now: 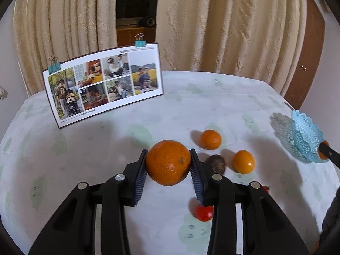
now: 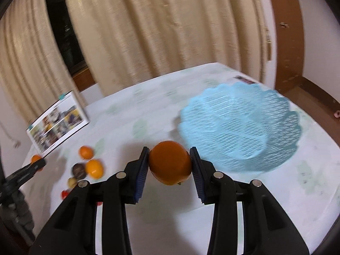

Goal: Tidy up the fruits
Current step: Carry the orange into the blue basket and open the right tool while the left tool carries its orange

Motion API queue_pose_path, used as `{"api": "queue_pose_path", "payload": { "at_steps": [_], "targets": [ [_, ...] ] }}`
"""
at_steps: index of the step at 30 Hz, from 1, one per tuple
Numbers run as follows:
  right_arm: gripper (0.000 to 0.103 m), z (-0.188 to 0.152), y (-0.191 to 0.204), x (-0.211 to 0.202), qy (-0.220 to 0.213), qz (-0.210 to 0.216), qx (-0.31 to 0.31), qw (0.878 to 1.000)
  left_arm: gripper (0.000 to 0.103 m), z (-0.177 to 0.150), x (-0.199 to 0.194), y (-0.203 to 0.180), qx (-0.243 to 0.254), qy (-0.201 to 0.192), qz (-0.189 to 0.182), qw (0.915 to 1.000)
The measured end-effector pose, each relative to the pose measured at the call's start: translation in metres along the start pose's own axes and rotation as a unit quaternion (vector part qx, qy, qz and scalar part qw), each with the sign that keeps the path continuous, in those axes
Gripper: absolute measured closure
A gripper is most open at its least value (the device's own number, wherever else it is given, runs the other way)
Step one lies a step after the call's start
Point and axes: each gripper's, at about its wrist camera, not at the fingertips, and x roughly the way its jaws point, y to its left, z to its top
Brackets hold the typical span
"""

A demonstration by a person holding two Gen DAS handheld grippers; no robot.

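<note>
My left gripper [image 1: 168, 165] is shut on a large orange [image 1: 168, 162] and holds it over the table. Beyond it lie two small oranges [image 1: 210, 139] [image 1: 243, 161], a dark brown round fruit [image 1: 216, 163] and a red tomato [image 1: 204, 213]. My right gripper [image 2: 170, 165] is shut on an orange persimmon-like fruit [image 2: 170, 162], just left of and before the light blue lattice basket [image 2: 240, 127]. The basket also shows at the right edge of the left wrist view [image 1: 306, 136]. The right wrist view is blurred.
A photo board [image 1: 104, 85] with teal clips stands at the table's back left. Cream curtains hang behind the table and a brown door [image 1: 306, 48] stands at the right. The tablecloth [image 1: 127, 140] is white with pale green print.
</note>
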Motion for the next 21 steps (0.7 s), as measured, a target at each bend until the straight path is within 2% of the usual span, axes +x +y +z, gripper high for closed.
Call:
{"api": "queue_pose_path", "payload": {
  "at_steps": [7, 11, 17, 18, 21],
  "targets": [
    [0.063, 0.018, -0.051, 0.01, -0.022, -0.057, 0.029, 0.998, 0.064, 0.003, -0.008, -0.029, 0.018, -0.005, -0.014, 0.9997],
    [0.063, 0.02, -0.074, 0.023, -0.017, -0.082, 0.038, 0.996, 0.064, 0.006, -0.009, -0.051, 0.032, -0.003, -0.02, 0.9993],
    [0.062, 0.016, -0.093, 0.034, -0.019, -0.089, 0.054, 0.994, 0.064, 0.013, -0.006, -0.089, 0.061, -0.001, -0.029, 0.9977],
    [0.06, 0.016, -0.093, 0.033, -0.023, -0.088, 0.053, 0.994, 0.064, 0.015, -0.005, -0.099, 0.068, -0.001, -0.032, 0.9972],
    [0.042, 0.016, -0.091, 0.023, -0.057, -0.096, 0.046, 0.993, 0.064, 0.02, -0.004, -0.122, 0.086, -0.001, -0.04, 0.9955]
  ]
}}
